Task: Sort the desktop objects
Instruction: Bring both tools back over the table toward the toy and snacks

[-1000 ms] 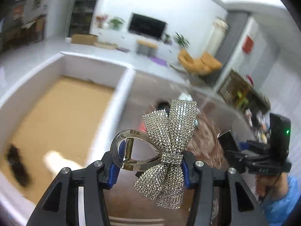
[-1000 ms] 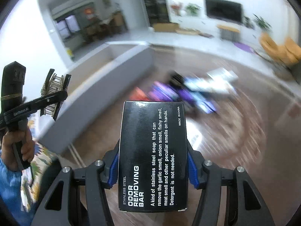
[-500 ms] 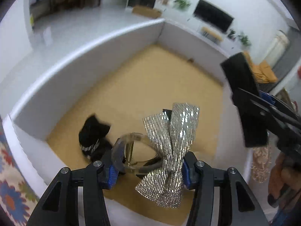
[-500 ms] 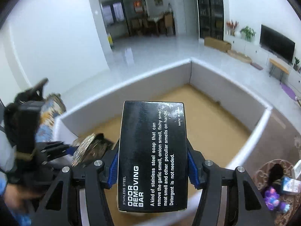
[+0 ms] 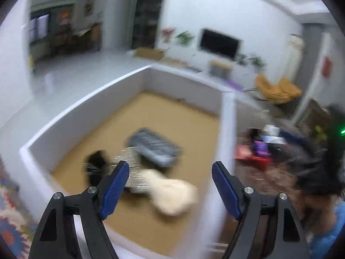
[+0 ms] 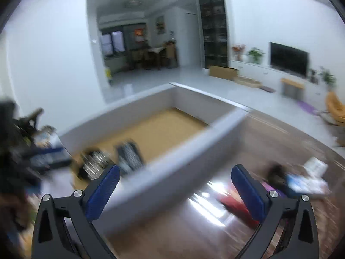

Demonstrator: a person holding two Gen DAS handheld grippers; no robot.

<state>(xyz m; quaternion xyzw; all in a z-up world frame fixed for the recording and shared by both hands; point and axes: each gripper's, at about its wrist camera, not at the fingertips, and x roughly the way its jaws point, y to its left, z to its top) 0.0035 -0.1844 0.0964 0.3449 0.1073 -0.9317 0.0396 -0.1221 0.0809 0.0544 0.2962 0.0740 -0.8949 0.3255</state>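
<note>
My left gripper [image 5: 170, 183] hangs over a white-walled bin [image 5: 226, 133] with a cork-coloured floor; its jaws are opening with nothing between them. In the bin, blurred, lie the rhinestone bow hair clip [image 5: 129, 166], the black soap box [image 5: 154, 146], a small black item [image 5: 97, 164] and a cream item [image 5: 174, 194]. My right gripper [image 6: 175, 192] is above the bin's near wall [image 6: 183, 151]; its jaws are opening and hold nothing. The right wrist view also shows the soap box [image 6: 129, 155] and the bow clip [image 6: 96, 161] inside the bin.
Several loose objects [image 5: 258, 149] lie on the brown tabletop right of the bin, among them a red one [image 6: 235, 205] and a white pack [image 6: 312, 168]. A patterned cloth [image 5: 8, 215] lies left of the bin. A person's blue sleeve [image 5: 330, 233] is at lower right.
Both grippers have let go: the bow clip and the black soap box have left the jaws and now lie in the bin. Both views have swung sideways and are blurred.
</note>
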